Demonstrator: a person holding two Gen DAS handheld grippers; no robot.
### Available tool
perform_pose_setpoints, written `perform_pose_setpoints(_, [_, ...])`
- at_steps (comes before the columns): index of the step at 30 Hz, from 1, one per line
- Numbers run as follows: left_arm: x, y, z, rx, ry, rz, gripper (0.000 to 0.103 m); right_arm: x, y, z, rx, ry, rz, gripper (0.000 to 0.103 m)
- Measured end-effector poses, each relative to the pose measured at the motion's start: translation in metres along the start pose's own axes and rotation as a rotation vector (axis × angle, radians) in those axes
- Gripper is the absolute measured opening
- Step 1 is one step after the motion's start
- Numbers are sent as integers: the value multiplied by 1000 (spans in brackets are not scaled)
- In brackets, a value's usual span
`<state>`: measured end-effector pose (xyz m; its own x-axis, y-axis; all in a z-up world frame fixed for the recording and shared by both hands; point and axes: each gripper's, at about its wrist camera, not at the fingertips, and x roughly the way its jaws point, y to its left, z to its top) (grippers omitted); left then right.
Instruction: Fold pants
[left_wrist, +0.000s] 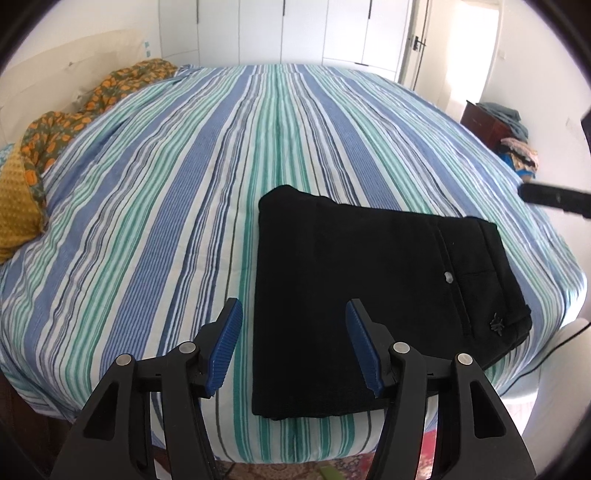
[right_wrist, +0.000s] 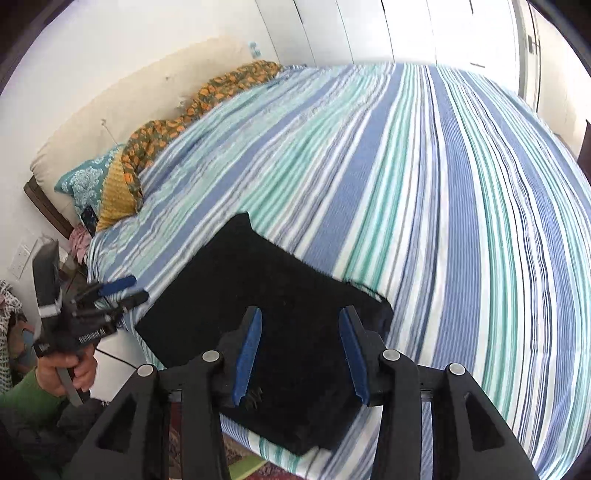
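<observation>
The black pants (left_wrist: 369, 295) lie folded into a flat rectangle on the striped bed (left_wrist: 184, 221) near its front edge, waistband and button to the right. My left gripper (left_wrist: 293, 314) is open and empty, held just above the front left part of the pants. My right gripper (right_wrist: 300, 323) is open and empty above the pants (right_wrist: 258, 314) in the right wrist view. The left gripper (right_wrist: 123, 290) also shows there, held in a hand at the left of the bed (right_wrist: 443, 221), apart from the pants. A right finger (left_wrist: 550, 197) shows at the far right.
An orange-patterned cloth (left_wrist: 92, 103) and a yellow pillow (left_wrist: 14, 206) lie at the bed's left side, by the headboard. A dark cabinet with piled clothes (left_wrist: 506, 136) stands at the right. White wardrobes (left_wrist: 295, 29) stand behind the bed.
</observation>
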<state>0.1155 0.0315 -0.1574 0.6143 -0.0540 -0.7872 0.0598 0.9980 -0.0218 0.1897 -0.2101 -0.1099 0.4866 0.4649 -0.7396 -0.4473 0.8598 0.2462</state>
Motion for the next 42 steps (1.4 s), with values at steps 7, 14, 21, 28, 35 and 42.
perform_pose_setpoints(7, [42, -40, -28, 174, 96, 59, 72, 109, 3, -15, -65, 155, -115, 52])
perform_pose_setpoints(14, [21, -24, -23, 78, 71, 24, 74, 74, 5, -25, -42, 88, -150, 52])
perform_pose_setpoints(21, [-6, -19, -26, 37, 10, 15, 82, -2, 61, -57, -117, -103, -26, 52])
perform_pose_setpoints(28, [30, -25, -49, 74, 79, 42, 88, 51, 48, -121, -46, 0, -92, 51])
perform_pose_setpoints(35, [31, -17, -51, 30, 85, 19, 92, 55, 46, -119, -44, -21, -118, 52])
perform_pose_setpoints(42, [33, -20, -53, 32, 86, 22, 93, 58, 49, -122, -47, -30, -125, 52])
